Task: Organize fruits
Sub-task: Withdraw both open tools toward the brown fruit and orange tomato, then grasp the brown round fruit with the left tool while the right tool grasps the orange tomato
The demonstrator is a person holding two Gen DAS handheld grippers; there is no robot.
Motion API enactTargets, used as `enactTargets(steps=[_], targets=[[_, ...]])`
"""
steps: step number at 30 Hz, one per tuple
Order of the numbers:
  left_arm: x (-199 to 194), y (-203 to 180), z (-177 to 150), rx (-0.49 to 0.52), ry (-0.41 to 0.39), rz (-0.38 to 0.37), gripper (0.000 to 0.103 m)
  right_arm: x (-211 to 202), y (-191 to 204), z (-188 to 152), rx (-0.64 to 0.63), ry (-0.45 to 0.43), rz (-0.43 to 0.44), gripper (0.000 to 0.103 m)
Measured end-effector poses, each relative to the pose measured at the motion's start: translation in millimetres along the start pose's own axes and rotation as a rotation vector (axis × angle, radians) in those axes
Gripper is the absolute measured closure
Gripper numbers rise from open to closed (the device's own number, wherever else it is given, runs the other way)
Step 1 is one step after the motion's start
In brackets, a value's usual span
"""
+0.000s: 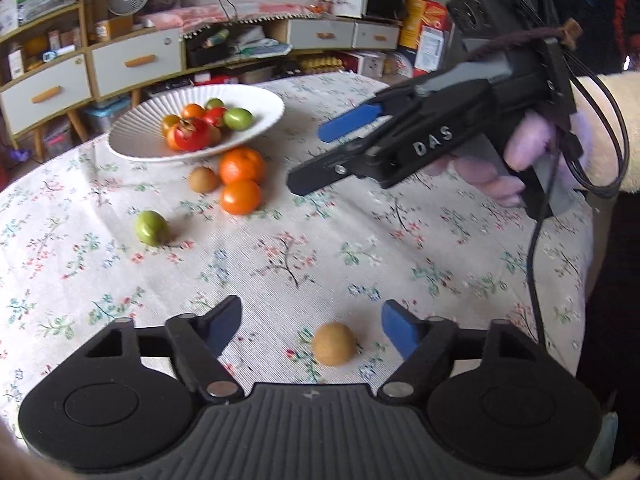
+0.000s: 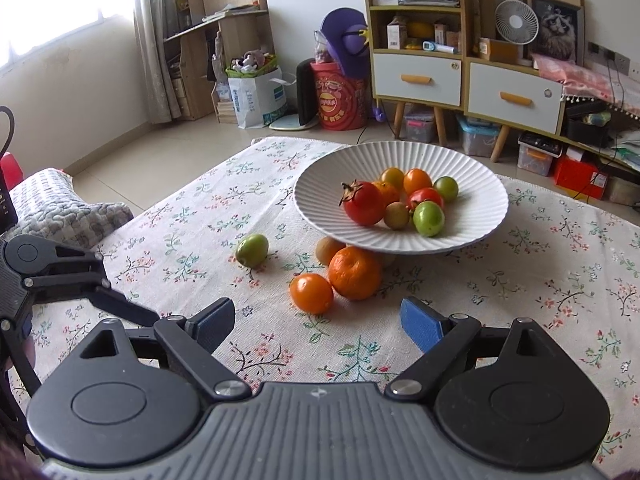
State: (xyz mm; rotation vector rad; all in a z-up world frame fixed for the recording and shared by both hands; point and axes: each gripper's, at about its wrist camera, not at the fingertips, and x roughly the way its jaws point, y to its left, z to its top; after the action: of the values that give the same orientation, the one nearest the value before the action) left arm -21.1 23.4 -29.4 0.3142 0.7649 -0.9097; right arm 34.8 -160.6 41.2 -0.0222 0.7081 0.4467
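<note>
Left wrist view: wide-open left gripper (image 1: pixel 312 330) frames a brown kiwi (image 1: pixel 334 343) on the floral tablecloth (image 1: pixel 280 248), its long axis unclear. Right gripper (image 2: pixel 318 324), equally spread, faces two oranges (image 2: pixel 354 267) beside the white plate (image 2: pixel 320 184).

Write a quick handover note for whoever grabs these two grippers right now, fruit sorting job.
Left gripper: open, empty, low over the tablecloth, straddling a small brown fruit.
Right gripper: open, empty, pointed at the two oranges.
Done: white plate already holds a heap of red, orange and green fruit.
Left: five loose pieces. Large orange, small orange and another brown fruit by the plate's near edge; green fruit apart from them; the brown one at the left gripper.
</note>
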Motion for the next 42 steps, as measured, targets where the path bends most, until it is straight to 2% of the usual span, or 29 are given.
enactTargets(steps=[4,6,8,11,14,20,26,29,33,38,42], targets=[[6,-6,-10,0.007,0.046,-0.042,0.056,5,2,-1,0.019,0.009,0.0,0.018],[8,-6,-13,0.004,0.06,-0.051,0.064,9,4,-2,0.024,0.018,0.005,0.023],[11,-6,-15,-0.001,0.073,-0.056,0.077,13,8,-4,0.02,0.03,0.006,0.032],[11,-4,-17,-0.02,0.065,-0.06,0.077,22,10,-5,0.028,0.059,0.004,0.044],[11,-3,-15,-0.027,0.057,-0.044,0.078,29,10,-6,0.043,0.081,-0.002,0.049],[10,7,-13,-0.054,0.03,0.04,0.078,39,8,-8,0.063,0.096,-0.025,0.055],[10,34,-14,-0.15,0.003,0.139,0.078,41,9,-5,0.065,0.085,-0.032,0.057],[9,38,-14,-0.162,-0.011,0.176,0.077,43,13,-5,0.06,0.083,-0.03,0.058],[10,37,-12,-0.166,-0.019,0.181,0.076,47,16,-1,0.052,0.08,-0.031,0.059],[12,36,-10,-0.173,-0.027,0.169,0.068,50,14,2,0.067,0.077,-0.031,0.063],[14,35,-10,-0.169,-0.024,0.165,0.068,52,16,4,0.068,0.076,-0.035,0.065]])
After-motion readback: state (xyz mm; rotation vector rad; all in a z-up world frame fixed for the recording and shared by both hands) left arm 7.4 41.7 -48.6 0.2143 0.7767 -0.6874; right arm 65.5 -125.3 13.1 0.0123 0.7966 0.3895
